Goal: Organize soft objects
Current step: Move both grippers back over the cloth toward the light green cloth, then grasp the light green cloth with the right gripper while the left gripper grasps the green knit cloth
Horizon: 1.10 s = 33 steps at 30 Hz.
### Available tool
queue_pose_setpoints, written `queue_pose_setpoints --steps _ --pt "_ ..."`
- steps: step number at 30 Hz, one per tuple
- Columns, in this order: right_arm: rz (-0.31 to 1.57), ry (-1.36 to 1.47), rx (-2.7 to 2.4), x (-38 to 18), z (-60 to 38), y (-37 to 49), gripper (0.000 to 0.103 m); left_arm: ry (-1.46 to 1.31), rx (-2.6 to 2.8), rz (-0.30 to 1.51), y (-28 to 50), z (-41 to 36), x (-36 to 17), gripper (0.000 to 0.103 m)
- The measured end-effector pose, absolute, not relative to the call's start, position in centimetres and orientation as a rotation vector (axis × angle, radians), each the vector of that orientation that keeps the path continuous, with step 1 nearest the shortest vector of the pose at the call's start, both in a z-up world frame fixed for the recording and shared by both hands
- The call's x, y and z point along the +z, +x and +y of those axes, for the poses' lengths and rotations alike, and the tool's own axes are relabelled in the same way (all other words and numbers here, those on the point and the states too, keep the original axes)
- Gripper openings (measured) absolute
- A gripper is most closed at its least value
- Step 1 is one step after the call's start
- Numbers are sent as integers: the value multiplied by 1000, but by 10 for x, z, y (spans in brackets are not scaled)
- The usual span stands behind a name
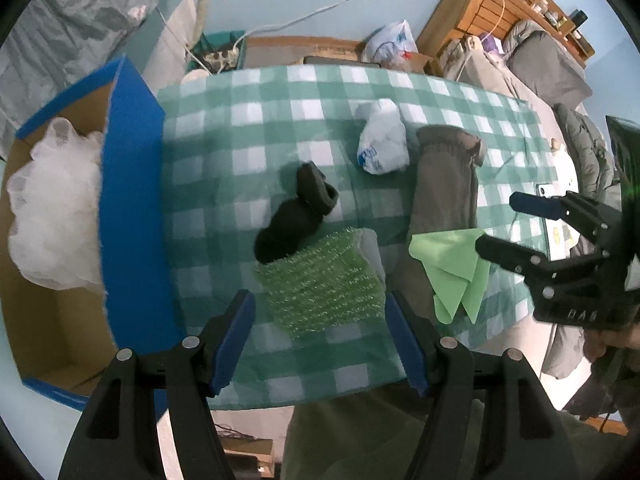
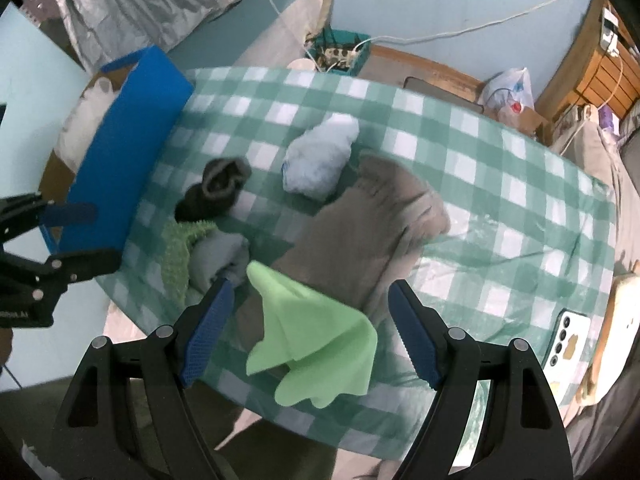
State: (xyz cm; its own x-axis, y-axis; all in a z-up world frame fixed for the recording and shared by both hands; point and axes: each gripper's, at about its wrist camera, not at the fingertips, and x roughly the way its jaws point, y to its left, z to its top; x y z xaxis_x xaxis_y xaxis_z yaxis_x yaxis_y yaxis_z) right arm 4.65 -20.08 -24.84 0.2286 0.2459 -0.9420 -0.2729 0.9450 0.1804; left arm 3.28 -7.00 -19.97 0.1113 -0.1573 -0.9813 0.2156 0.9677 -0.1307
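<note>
On the green checked tablecloth (image 1: 280, 120) lie a green bubble-wrap piece (image 1: 320, 280), a black sock (image 1: 292, 216), a crumpled white plastic bag (image 1: 382, 142), a brown-grey garment (image 1: 444, 184) and a light green cloth (image 1: 452, 264). My left gripper (image 1: 320, 340) is open and empty, just in front of the bubble wrap. My right gripper (image 2: 310, 328) is open, with the light green cloth (image 2: 316, 344) between its fingers but not gripped. It also shows in the left wrist view (image 1: 496, 224). The blue cardboard box (image 1: 132, 200) at the left holds white netting (image 1: 52, 208).
A phone (image 2: 568, 340) lies on the table at the right. A grey folded cloth (image 2: 220, 256) sits under the bubble wrap (image 2: 176, 252). Behind the table are a teal basket with a power strip (image 2: 340, 54), a plastic bag (image 2: 508, 92) and wooden furniture (image 1: 492, 12).
</note>
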Motion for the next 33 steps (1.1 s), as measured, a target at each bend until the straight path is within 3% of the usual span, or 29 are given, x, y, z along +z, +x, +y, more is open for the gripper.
queue_pose_setpoints --steps 13,19,24,33 --pt "1304 -140 382 -284 -188 37 78 14 -280 1506 36 -81 -234 73" --pt "1329 -159 385 -294 -184 34 56 8 -301 1522 36 -87 -235 73" --pt "1361 -132 392 -300 -188 34 14 18 -308 1520 37 -91 -235 76" --pt "1342 2 402 -286 -204 36 8 33 -307 1545 41 -105 -248 76"
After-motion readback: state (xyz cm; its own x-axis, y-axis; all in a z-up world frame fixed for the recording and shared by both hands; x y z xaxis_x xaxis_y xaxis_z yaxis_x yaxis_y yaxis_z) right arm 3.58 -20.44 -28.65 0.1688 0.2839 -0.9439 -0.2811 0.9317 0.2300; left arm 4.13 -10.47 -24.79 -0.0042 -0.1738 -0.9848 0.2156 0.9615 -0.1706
